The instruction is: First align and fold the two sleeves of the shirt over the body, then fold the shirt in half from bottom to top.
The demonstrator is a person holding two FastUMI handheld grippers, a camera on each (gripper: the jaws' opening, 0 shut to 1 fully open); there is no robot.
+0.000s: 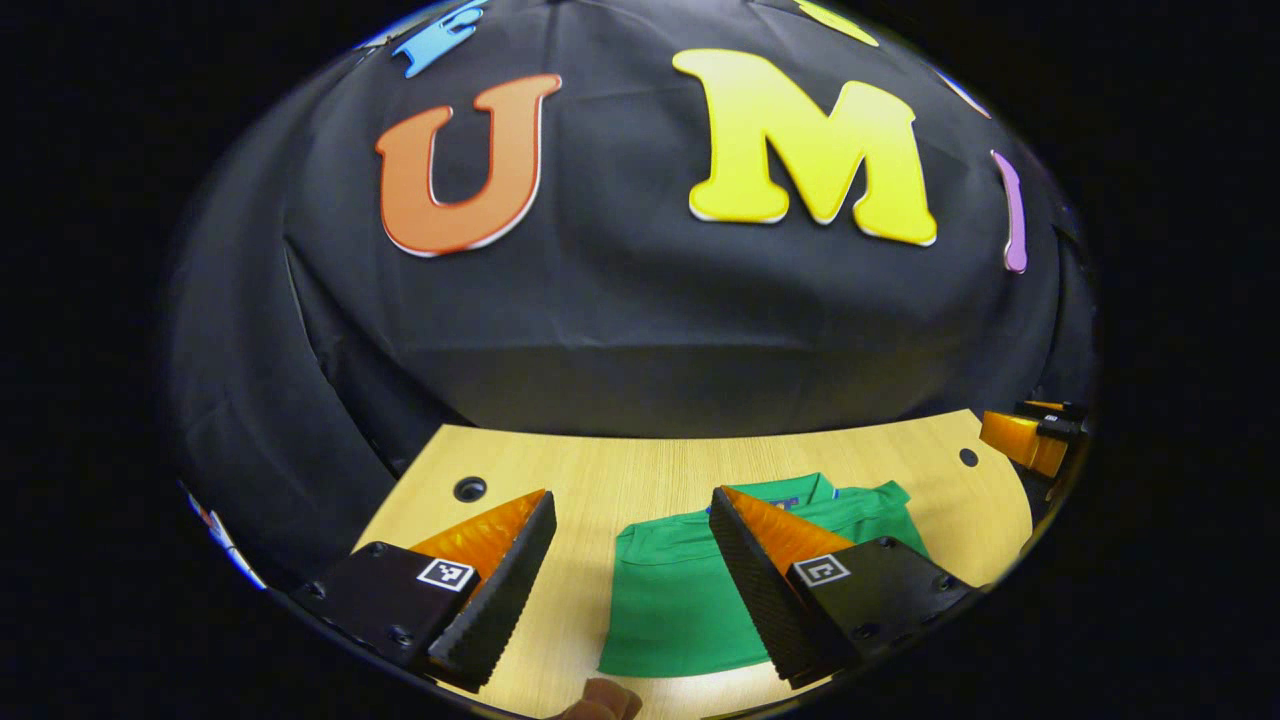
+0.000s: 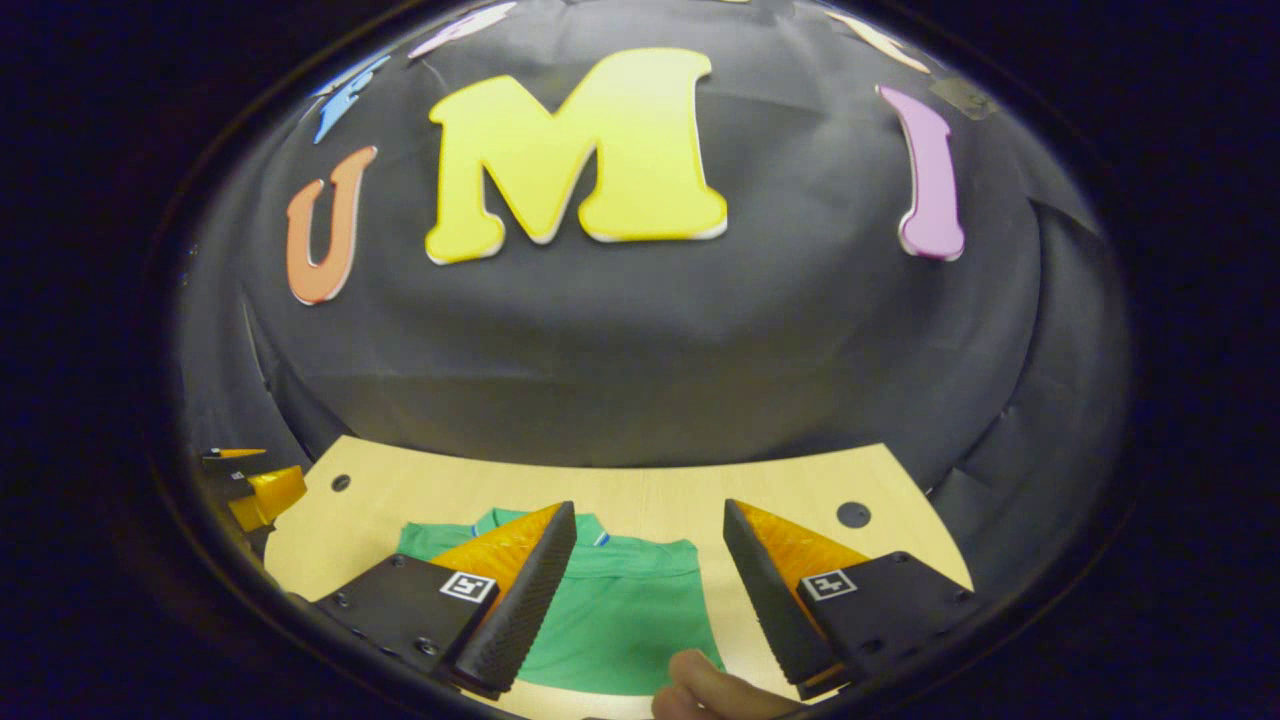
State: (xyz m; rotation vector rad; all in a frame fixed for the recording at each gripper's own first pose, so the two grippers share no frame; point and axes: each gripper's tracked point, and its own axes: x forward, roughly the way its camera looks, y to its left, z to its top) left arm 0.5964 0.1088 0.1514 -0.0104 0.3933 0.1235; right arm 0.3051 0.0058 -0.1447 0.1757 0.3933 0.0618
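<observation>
A green shirt (image 1: 670,590) lies flat on the wooden table (image 1: 620,475), folded into a compact block with its collar toward the far wall. In the left gripper view my left gripper (image 1: 630,560) hangs open above the shirt's left part, with nothing between its fingers. The right gripper shows far off at the right edge (image 1: 1035,435). In the right gripper view the green shirt (image 2: 620,610) lies below, and my right gripper (image 2: 650,575) stands open over its right part, holding nothing. The left gripper (image 2: 255,490) shows at the far left.
The light wooden table (image 2: 640,490) has round holes near its far corners (image 1: 469,489) (image 2: 852,514). Black cloth hangs close behind the table's far edge. A fingertip (image 2: 700,685) pokes in at the bottom of each view.
</observation>
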